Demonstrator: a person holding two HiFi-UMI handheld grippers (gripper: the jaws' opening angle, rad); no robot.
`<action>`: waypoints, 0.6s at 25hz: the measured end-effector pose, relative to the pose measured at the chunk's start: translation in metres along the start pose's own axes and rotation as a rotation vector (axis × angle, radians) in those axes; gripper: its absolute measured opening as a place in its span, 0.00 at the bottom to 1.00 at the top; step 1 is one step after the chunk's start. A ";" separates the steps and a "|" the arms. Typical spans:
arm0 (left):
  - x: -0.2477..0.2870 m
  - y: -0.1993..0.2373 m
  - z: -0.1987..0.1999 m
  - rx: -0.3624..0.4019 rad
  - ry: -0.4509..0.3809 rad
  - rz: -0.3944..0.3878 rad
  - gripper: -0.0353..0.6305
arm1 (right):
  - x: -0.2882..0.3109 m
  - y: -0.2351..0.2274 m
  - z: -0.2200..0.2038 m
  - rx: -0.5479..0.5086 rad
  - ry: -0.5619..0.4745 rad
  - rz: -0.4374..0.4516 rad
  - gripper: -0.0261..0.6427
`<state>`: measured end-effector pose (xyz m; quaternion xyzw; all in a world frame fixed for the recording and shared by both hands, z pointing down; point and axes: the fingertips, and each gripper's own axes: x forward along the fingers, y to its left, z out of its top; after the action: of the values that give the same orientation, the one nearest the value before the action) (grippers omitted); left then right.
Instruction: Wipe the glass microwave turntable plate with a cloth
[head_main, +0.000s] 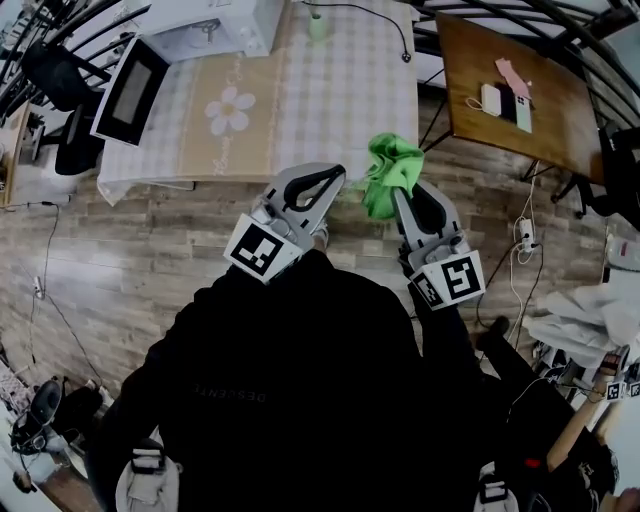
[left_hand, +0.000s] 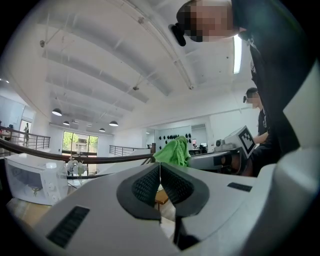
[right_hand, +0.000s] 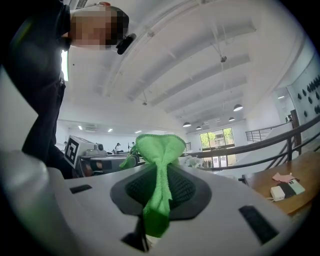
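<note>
My right gripper (head_main: 402, 192) is shut on a green cloth (head_main: 390, 172), which bunches above its tips. In the right gripper view the cloth (right_hand: 159, 150) is pinched between the jaws of that gripper (right_hand: 160, 177), with a strip hanging down. My left gripper (head_main: 328, 182) is held up beside it, shut with nothing between its pads (left_hand: 172, 185). From the left gripper view the cloth (left_hand: 174, 152) shows just beyond the tips. Both grippers point upward, close to the person's chest, short of the table. No glass turntable plate shows in any view.
A white microwave (head_main: 215, 25) with its door (head_main: 130, 90) swung open stands at the far left of a table with a checked, flower-print cover (head_main: 330, 95). A green cup (head_main: 317, 25) stands at the back. A wooden table (head_main: 510, 85) with small items is at the right.
</note>
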<state>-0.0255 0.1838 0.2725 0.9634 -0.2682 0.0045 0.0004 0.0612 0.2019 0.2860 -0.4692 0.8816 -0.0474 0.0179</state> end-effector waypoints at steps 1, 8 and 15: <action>0.006 0.011 -0.001 -0.002 0.001 -0.003 0.09 | 0.010 -0.006 0.000 0.003 0.006 -0.003 0.14; 0.049 0.078 -0.004 -0.057 0.010 -0.046 0.09 | 0.081 -0.046 0.000 0.001 0.053 -0.013 0.14; 0.061 0.140 -0.012 -0.085 0.011 -0.065 0.09 | 0.141 -0.066 -0.008 0.008 0.089 -0.048 0.15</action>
<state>-0.0460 0.0322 0.2843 0.9707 -0.2365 -0.0017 0.0431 0.0366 0.0490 0.3025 -0.4875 0.8699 -0.0723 -0.0204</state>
